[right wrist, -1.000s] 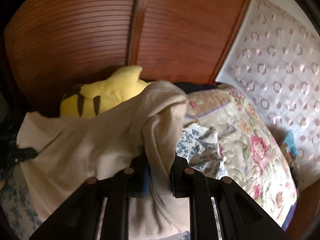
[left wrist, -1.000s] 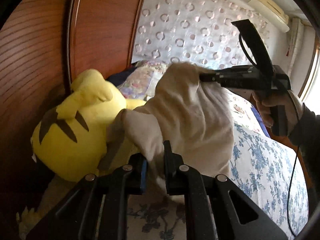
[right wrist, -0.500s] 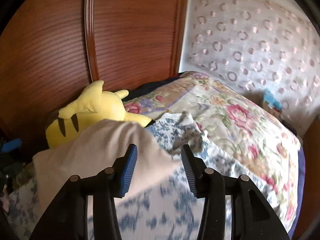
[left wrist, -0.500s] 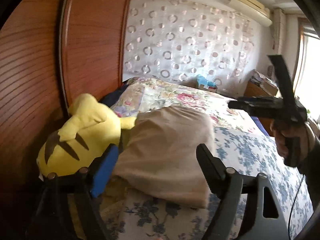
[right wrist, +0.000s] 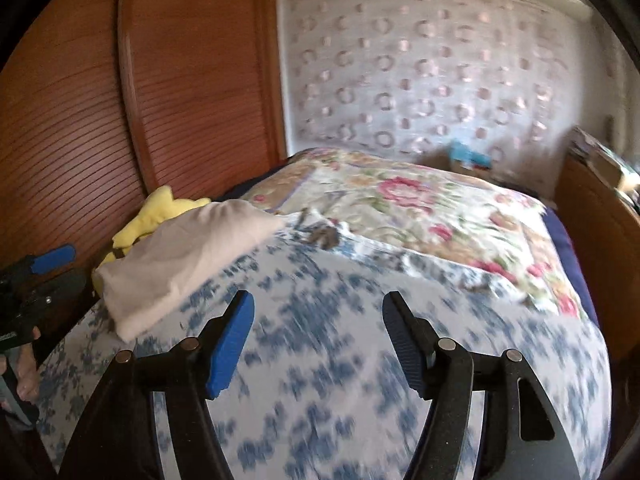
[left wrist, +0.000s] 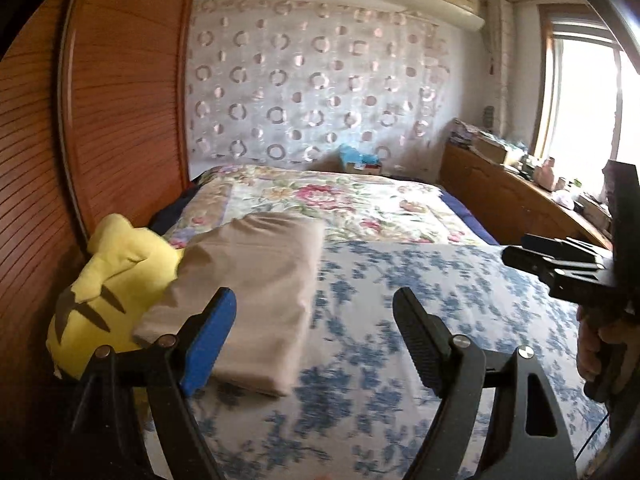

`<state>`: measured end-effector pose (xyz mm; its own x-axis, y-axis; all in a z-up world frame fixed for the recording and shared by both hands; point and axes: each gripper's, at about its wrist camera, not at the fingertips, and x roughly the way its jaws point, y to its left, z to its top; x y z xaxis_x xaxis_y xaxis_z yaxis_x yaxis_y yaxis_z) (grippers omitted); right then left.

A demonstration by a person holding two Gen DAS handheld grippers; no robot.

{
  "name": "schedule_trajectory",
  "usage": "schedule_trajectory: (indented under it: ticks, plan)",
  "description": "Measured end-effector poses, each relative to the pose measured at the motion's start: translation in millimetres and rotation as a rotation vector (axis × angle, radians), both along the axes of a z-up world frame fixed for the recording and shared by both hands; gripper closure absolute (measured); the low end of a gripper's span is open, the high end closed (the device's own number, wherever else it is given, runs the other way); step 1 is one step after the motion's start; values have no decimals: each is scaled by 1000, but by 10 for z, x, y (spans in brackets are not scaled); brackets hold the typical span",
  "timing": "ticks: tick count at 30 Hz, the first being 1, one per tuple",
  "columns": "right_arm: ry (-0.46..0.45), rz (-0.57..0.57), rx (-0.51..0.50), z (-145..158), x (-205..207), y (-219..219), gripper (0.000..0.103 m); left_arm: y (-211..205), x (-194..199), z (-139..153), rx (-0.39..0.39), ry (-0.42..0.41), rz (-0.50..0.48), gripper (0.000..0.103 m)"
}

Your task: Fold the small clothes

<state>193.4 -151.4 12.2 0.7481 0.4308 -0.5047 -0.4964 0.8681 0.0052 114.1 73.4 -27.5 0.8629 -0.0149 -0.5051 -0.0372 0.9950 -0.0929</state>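
A folded beige garment (left wrist: 256, 292) lies on the blue-flowered bedspread (left wrist: 420, 312), its left edge resting against a yellow plush toy (left wrist: 108, 280). My left gripper (left wrist: 314, 336) is open just right of the garment, nothing between its fingers. In the right wrist view the same garment (right wrist: 180, 264) lies at the left, well away from my right gripper (right wrist: 318, 340). Its jaws are opening over bare bedspread (right wrist: 340, 380) with nothing between them. The right gripper (left wrist: 560, 264) also shows at the right edge of the left wrist view, held by a hand.
A wooden slatted headboard (left wrist: 100, 120) stands behind the plush toy (right wrist: 160, 212). A flowered quilt (left wrist: 340, 204) covers the far half of the bed. A wooden sideboard (left wrist: 520, 200) with clutter runs along the right under a window. The left gripper (right wrist: 36, 276) shows at the left edge of the right wrist view.
Both grippers let go of the beige garment and opened. It dropped folded onto the bed beside the plush toy. Both hands pulled away, the right one far to the right.
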Motion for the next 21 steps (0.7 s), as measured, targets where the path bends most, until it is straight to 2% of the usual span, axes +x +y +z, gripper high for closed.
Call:
schedule_trajectory:
  ticks: [8,14,21]
  plan:
    - [-70,-140,47,126,-764,-365,34,-468,-171,208,36,-46,-79,22]
    - [-127,-188,80,288,-1258,-552,33,-672,-374,414,44,-88,-99,22]
    - [-150,-233,91,238,-1531,-512,29,-789,-503,500,50,-97,-109,22]
